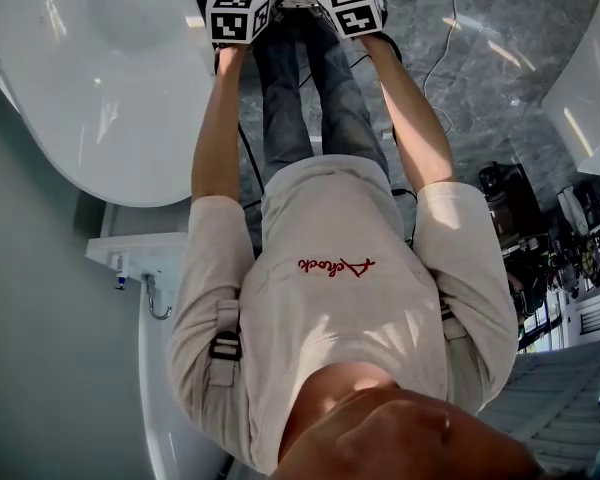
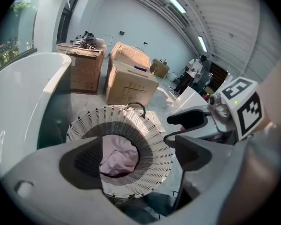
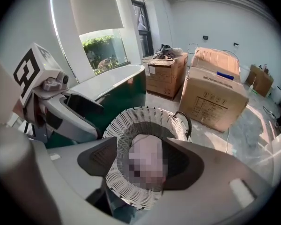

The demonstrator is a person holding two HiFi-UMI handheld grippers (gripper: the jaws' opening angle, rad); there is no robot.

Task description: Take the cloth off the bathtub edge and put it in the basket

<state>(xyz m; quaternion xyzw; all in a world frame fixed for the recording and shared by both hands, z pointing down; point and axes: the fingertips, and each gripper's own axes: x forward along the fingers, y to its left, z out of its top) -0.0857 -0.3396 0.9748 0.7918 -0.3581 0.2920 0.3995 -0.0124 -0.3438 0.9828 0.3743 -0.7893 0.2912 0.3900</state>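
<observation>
A white woven basket (image 2: 155,146) stands on the floor beside the white bathtub (image 2: 18,102). A pale pink cloth (image 2: 118,156) lies crumpled inside it. My left gripper (image 2: 133,159) hangs just above the basket's mouth, jaws wide apart, touching nothing. My right gripper (image 3: 145,164) is over the same basket (image 3: 131,121), also open, with the cloth (image 3: 146,140) lying loose below it. In the head view only the two marker cubes show, left (image 1: 238,15) and right (image 1: 352,8), close together past the person's outstretched arms. The basket is hidden there.
The bathtub (image 1: 90,78) runs along the left. Cardboard boxes (image 3: 215,95) and a second stack (image 3: 165,71) stand behind the basket. A cable (image 1: 450,38) trails over the marble floor. Equipment (image 1: 510,198) sits at the right. A person (image 2: 193,71) stands far off.
</observation>
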